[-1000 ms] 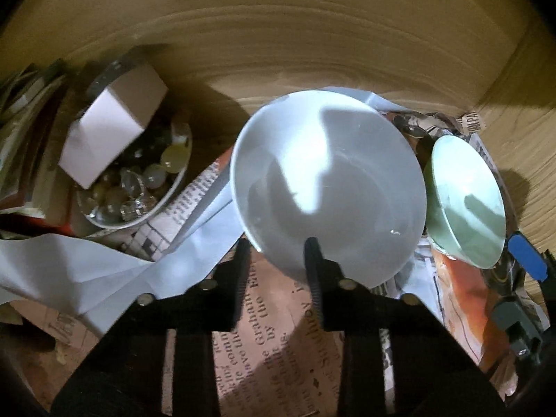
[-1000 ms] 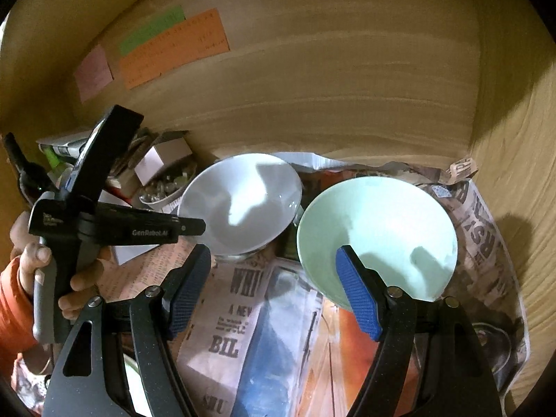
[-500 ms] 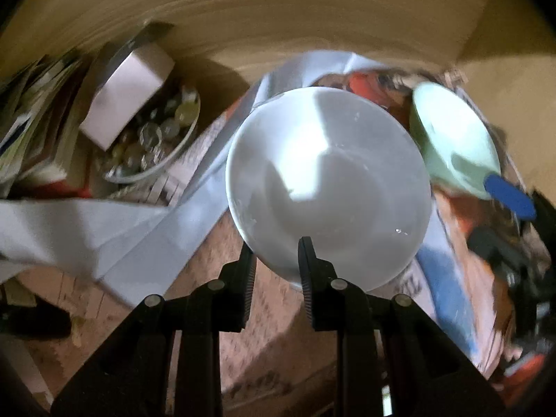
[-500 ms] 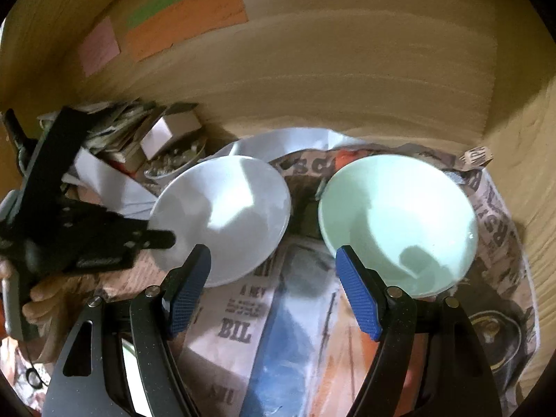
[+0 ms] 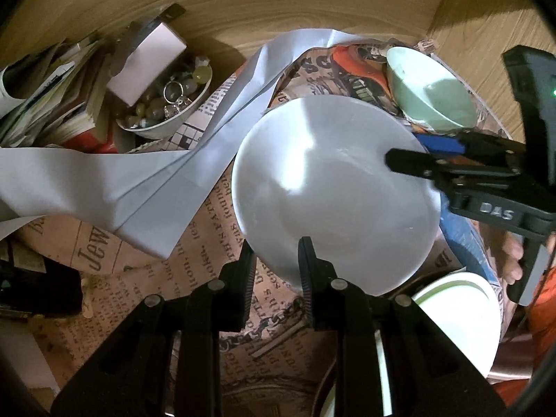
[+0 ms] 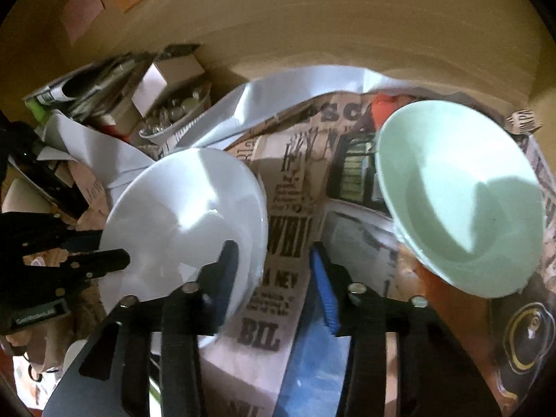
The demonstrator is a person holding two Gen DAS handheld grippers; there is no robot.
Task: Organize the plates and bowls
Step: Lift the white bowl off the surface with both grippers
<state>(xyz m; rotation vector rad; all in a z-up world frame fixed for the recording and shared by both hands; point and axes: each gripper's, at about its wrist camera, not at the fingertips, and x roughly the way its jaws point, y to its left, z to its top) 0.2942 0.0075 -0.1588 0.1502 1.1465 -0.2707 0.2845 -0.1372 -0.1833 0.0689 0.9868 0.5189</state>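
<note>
The left gripper [image 5: 276, 260] pinches the white bowl's [image 5: 333, 187] near rim. The right gripper [image 6: 274, 278] is closing astride its opposite rim, pads not yet pressing; the green bowl [image 6: 462, 201] sits just beyond, to the white bowl's right.

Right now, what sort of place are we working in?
Probably inside a wooden cupboard or shelf used for storage: wood panels behind, newspaper lining underneath, and bowls beside a stack of booklets.
</note>
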